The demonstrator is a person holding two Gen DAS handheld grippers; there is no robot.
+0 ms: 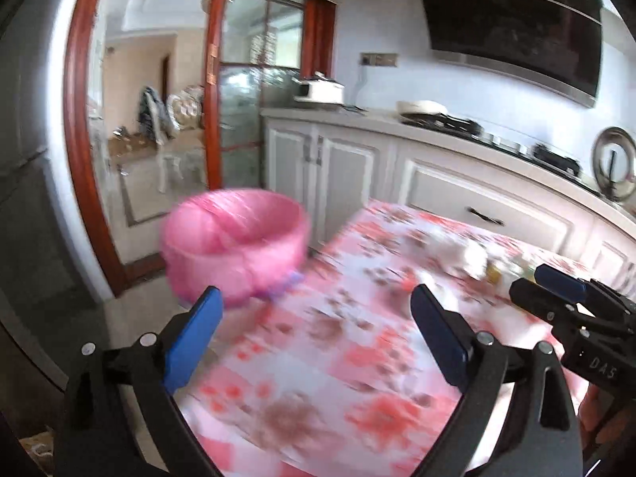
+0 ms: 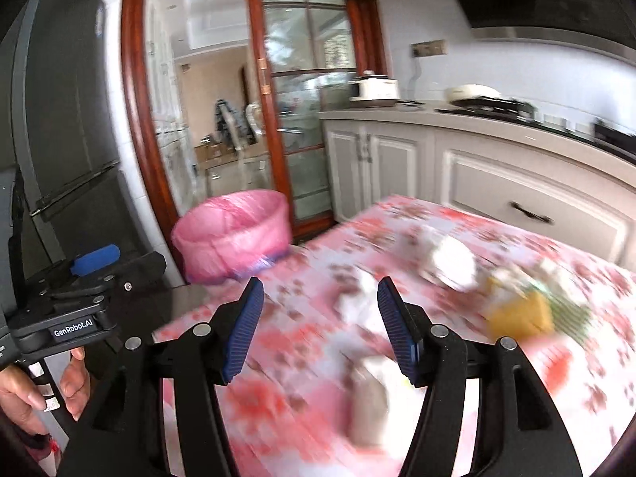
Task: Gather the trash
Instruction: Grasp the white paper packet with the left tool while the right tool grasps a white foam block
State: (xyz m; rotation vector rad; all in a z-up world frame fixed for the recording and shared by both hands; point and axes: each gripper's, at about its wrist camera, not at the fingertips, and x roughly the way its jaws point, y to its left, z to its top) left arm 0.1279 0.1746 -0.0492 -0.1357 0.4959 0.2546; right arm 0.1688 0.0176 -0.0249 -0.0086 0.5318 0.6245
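trash (image 2: 449, 264) is lying blurred on the table (image 2: 302, 405) beside the pink bin (image 2: 234, 234); left gripper (image 1: 314, 330) gaping wide, right gripper (image 2: 320, 326) half-open, both empty, risking a mistimed grab scattering it.

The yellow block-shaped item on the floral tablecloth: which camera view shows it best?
The right wrist view: the yellow block-shaped item appears large, though blurred, beside white scraps. The left wrist view shows only a small yellow patch far back, near the other gripper.

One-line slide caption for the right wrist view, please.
Right gripper, jaws open and empty, above a floral tablecloth strewn with blurred trash, pink-lined bin beyond the table edge.
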